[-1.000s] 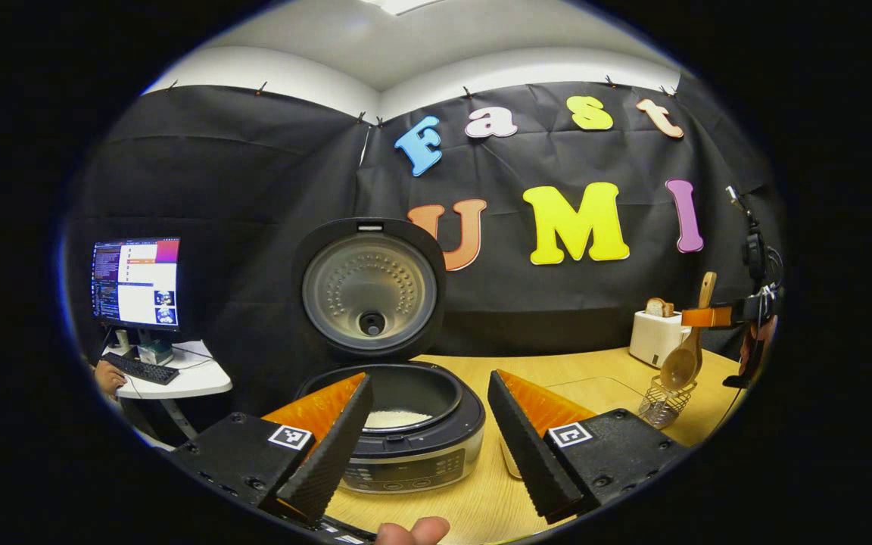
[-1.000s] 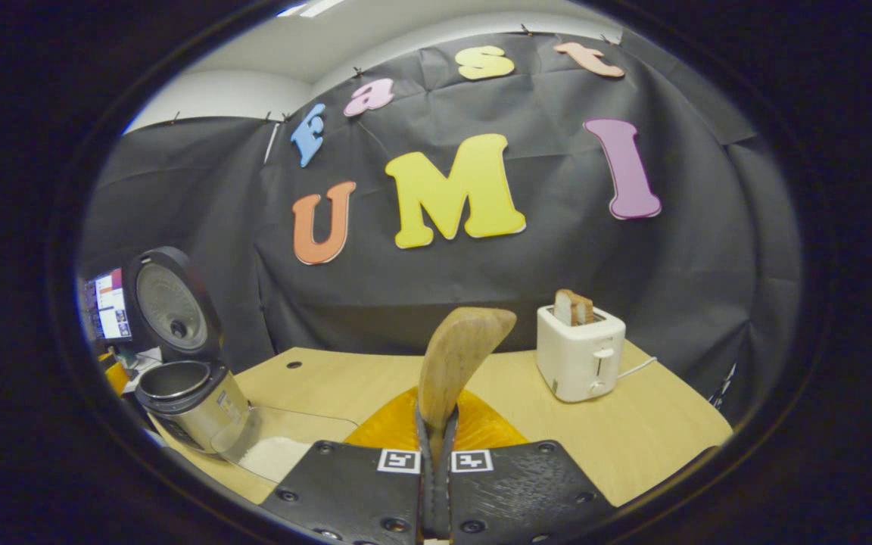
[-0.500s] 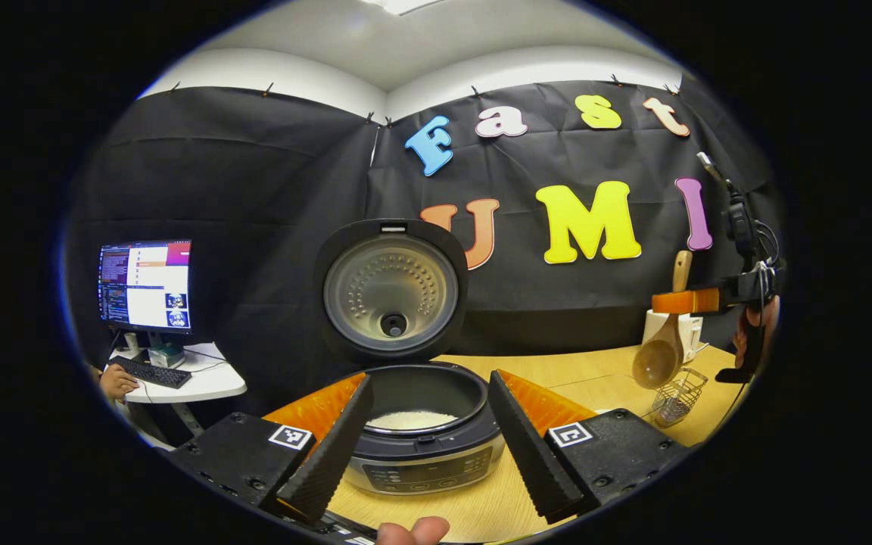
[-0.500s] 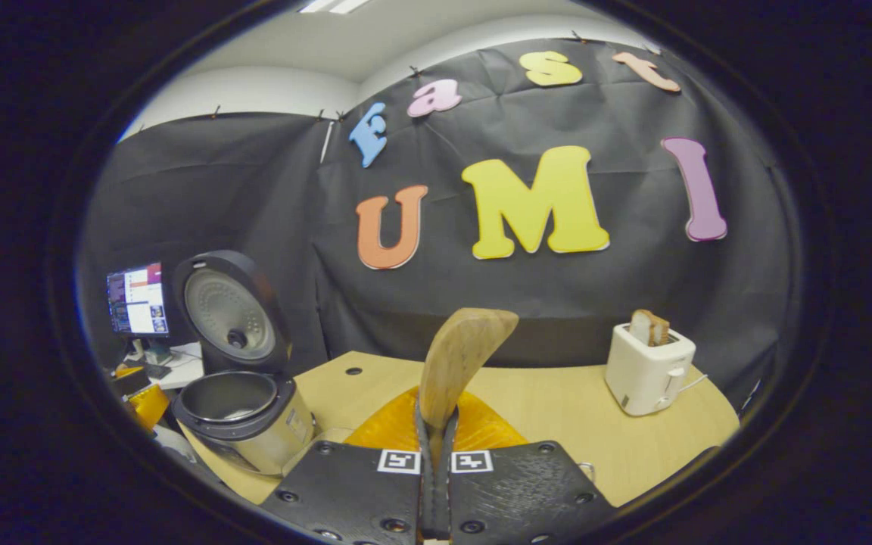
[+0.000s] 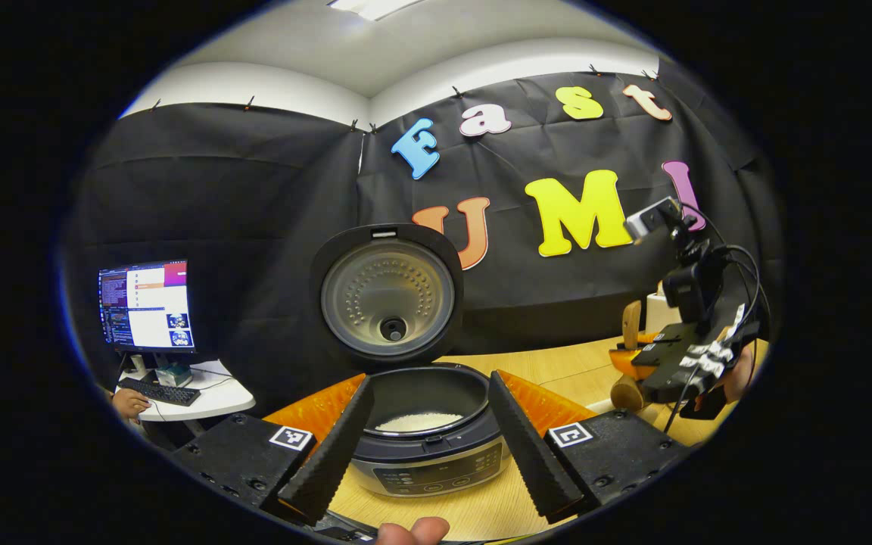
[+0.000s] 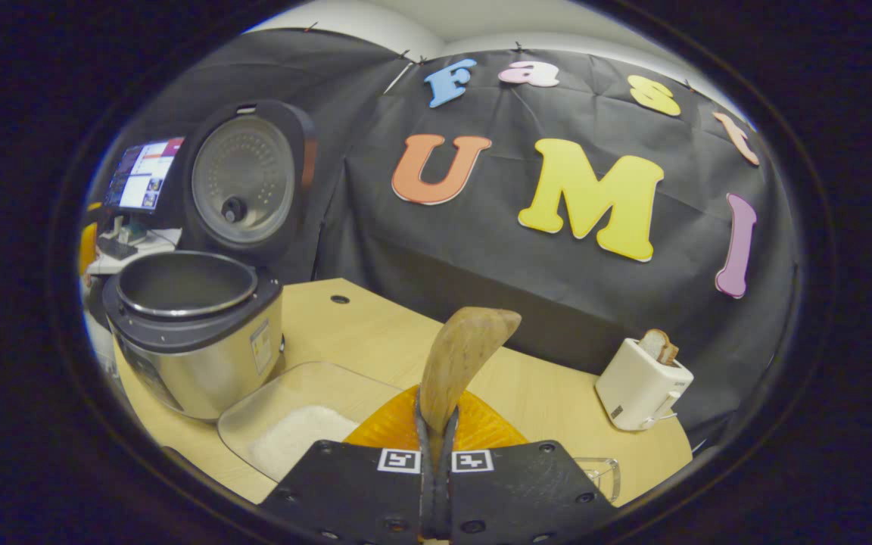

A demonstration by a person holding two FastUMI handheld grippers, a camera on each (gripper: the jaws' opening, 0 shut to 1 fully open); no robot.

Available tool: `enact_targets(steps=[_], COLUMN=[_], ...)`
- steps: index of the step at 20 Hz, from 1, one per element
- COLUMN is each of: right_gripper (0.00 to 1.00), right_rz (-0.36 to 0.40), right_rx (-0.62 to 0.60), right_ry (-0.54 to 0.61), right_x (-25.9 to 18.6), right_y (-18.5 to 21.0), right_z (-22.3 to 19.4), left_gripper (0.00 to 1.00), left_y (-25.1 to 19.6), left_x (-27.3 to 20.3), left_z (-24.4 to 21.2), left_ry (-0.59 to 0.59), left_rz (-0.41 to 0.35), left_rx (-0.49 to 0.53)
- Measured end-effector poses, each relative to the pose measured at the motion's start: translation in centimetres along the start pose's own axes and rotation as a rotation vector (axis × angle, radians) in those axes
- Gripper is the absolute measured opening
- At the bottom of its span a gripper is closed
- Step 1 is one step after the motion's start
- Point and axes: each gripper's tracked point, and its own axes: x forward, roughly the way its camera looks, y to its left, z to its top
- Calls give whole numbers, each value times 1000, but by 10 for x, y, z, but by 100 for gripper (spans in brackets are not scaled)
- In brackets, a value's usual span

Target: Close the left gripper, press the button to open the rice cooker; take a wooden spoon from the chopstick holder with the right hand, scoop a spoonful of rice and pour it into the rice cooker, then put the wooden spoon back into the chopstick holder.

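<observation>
- Rice cooker (image 5: 425, 431) lid stood open, some rice already in the pot; button step looked done.
- Right gripper (image 6: 436, 484) clenched on wooden spoon (image 6: 460, 356), held above the clear rice tray (image 6: 292, 424) beside the cooker; scoop, pour and return judged left.
- Left gripper (image 5: 425, 446) released, fingers framing the cooker.
- Wooden table (image 6: 375, 333), toaster (image 6: 640, 386), monitor (image 5: 147, 304) on side desk.

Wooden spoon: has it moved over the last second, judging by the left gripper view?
Yes. Gripped by the right gripper, the wooden spoon has left the holder and dropped lower, closer to the rice cooker, and tilted over.
</observation>
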Motion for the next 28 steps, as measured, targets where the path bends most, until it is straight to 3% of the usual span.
enact_targets(steps=[4,13,19,28], right_gripper=[0,0,0,0], right_rz=[34,181,256,290], right_rx=[50,324,540,761], right_ry=[15,82,134,174], right_x=[2,9,12,16], right_y=[21,73,87,75], right_z=[-7,1,9,11], left_gripper=[97,97,97,97], left_y=[3,22,28,22], left_x=[2,-2,-4,-5], left_z=[-3,-4,-3,0], left_ry=[4,11,12,7], left_rz=[-10,14,30,11], left_rx=[-22,-81,-85,-99])
